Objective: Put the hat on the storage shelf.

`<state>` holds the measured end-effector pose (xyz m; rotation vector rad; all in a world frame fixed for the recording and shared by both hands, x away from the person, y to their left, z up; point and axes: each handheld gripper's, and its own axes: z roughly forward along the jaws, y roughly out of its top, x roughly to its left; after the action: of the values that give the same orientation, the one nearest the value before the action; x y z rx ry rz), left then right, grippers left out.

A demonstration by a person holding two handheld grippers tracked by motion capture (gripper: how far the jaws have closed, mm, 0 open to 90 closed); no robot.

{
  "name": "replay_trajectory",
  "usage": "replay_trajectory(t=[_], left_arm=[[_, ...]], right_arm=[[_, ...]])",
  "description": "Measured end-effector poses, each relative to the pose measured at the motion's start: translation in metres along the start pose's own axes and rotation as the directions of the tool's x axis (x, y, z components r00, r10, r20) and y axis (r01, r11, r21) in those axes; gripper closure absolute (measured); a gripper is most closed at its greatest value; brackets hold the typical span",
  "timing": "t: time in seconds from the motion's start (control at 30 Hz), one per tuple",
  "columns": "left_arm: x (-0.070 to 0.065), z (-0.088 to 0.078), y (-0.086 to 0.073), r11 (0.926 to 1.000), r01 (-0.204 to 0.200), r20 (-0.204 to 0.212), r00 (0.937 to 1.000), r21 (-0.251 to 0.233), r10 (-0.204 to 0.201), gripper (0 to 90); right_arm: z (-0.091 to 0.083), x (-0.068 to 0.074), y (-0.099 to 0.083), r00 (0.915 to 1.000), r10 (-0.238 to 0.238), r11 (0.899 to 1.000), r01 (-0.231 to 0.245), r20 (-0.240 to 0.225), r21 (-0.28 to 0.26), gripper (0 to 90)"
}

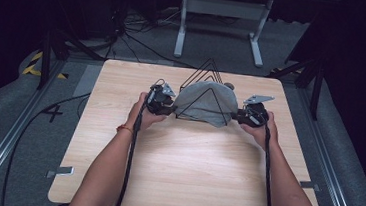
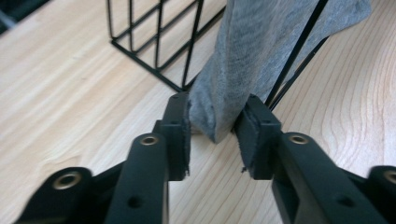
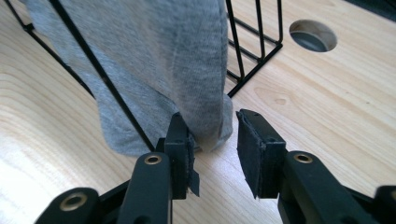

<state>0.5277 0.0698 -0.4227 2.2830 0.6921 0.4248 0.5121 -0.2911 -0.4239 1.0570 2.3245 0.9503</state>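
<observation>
Grey cloth point(image 1: 205, 103) draped over black wire rack point(image 1: 207, 71); left gripper point(image 1: 163, 104) and right gripper point(image 1: 246, 116) flanked it on table point(image 1: 180, 163).

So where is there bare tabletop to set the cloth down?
The near half of the wooden table, between the forearms and the front edge, is bare, as are both side strips. It is crowded at the far middle: wire rack, grey cloth, left gripper, right gripper.

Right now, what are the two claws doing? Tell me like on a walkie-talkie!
Left gripper open, straddling grey cloth. Right gripper open at cloth's other end. Cloth draped over black wire rack.
</observation>
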Motion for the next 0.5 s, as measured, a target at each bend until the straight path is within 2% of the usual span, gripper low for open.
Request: replay_trajectory(t=[0.13,0.2,0.3,0.5], left_arm=[[-0.003,-0.015,0.001,0.9997,-0.022,-0.011,0.9997,-0.014,0.022,62.5],[-0.005,-0.025,0.0,0.9989,-0.045,-0.017,0.9988,-0.01,0.045,61.1],[-0.007,-0.035,-0.002,0.9987,-0.046,-0.014,0.9989,-0.024,0.046,57.9],[-0.011,-0.055,-0.013,0.9971,-0.076,-0.041,0.9963,0.0,0.076,51.5]], right_arm=[[-0.012,0.002,0.002,0.9998,-0.019,1.0,0.019,0.008,-0.008,65.2],[-0.018,0.003,0.003,0.9996,-0.027,1.0,0.027,0.008,-0.01,64.8],[-0.025,0.006,0.002,0.9992,-0.039,0.999,0.039,0.003,-0.008,64.3],[-0.044,0.011,-0.003,0.9981,-0.061,0.998,0.061,0.003,-0.012,62.1]])
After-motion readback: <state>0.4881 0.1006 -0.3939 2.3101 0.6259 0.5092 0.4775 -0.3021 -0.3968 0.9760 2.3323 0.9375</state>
